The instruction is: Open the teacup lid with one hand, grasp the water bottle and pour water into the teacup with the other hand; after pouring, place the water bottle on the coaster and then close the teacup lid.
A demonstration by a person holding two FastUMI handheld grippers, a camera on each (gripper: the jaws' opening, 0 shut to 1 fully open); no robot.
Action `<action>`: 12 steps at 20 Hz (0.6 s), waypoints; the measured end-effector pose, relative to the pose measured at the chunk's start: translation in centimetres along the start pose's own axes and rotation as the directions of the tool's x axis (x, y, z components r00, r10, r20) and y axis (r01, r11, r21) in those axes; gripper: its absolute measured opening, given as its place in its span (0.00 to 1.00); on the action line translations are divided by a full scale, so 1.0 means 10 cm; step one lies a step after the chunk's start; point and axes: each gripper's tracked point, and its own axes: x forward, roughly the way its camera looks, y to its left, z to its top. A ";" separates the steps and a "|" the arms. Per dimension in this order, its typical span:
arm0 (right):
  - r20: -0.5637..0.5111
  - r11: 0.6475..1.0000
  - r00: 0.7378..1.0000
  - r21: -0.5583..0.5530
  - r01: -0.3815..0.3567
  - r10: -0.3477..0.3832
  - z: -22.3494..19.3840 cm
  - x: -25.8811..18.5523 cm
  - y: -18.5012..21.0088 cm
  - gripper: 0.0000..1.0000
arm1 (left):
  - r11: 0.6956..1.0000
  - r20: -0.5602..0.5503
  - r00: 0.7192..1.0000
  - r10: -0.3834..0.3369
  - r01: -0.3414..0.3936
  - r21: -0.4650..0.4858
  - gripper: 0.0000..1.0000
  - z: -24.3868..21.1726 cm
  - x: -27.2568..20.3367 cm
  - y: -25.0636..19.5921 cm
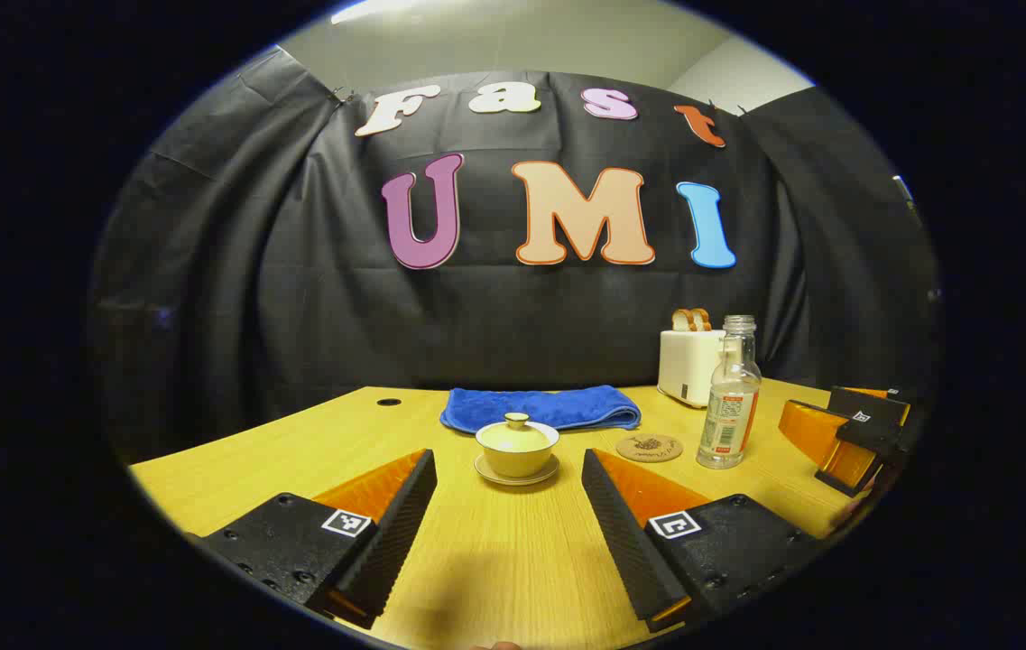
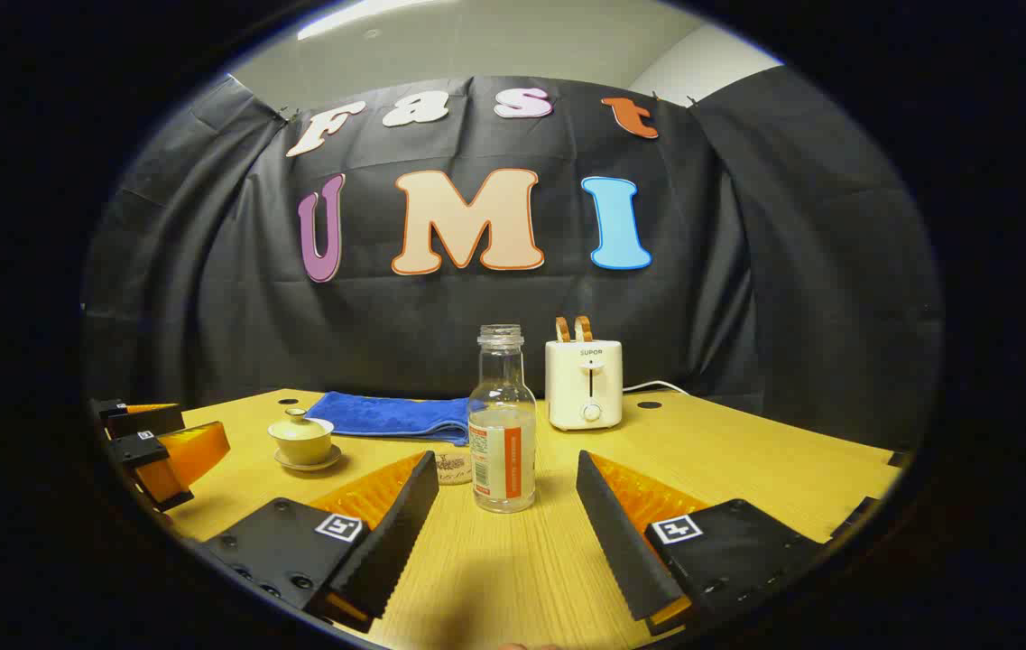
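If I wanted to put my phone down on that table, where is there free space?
The bare wood of the table to the right of the water bottle and in front of the toaster is free, as is the near strip in front of the teacup. It is crowded between teacup, coaster, bottle and blue towel.

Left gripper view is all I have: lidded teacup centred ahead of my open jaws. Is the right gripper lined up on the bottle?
Observer: Yes. In the right gripper view the clear plastic water bottle stands upright, centred on the gap of the right gripper.
Operator: Are its jaws open?
Observer: Open, wider than the bottle; neither touches it.
Operator: Anything behind it?
Observer: The white toaster, slightly to the right, with a white cord trailing off its right side.
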 end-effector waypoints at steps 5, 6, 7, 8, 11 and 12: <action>0.007 1.000 1.000 0.002 0.029 -0.029 0.01 0.03 -0.04 0.96 | 1.000 0.003 1.000 0.004 -0.004 -0.002 0.95 0.00 0.00 0.02; 0.009 1.000 1.000 -0.001 0.029 -0.029 0.02 0.03 -0.03 0.99 | 1.000 0.001 1.000 0.007 -0.007 -0.001 0.95 0.00 0.01 0.02; 0.006 1.000 1.000 0.000 0.029 -0.029 0.01 0.03 -0.03 0.97 | 1.000 -0.003 1.000 0.012 -0.012 0.000 0.95 -0.01 0.02 0.03; 0.005 1.000 1.000 0.002 0.029 -0.029 0.00 0.02 -0.03 0.95 | 1.000 -0.003 1.000 0.015 -0.015 0.001 0.95 -0.02 0.00 0.03; 0.006 1.000 1.000 0.000 0.017 -0.017 0.01 0.04 -0.01 0.99 | 0.999 -0.004 0.999 0.043 -0.043 0.001 0.95 -0.01 0.00 0.08; 0.007 1.000 1.000 0.000 -0.007 0.007 0.01 0.02 0.05 0.99 | 0.998 -0.001 0.998 0.064 -0.064 -0.002 0.95 -0.01 -0.01 0.13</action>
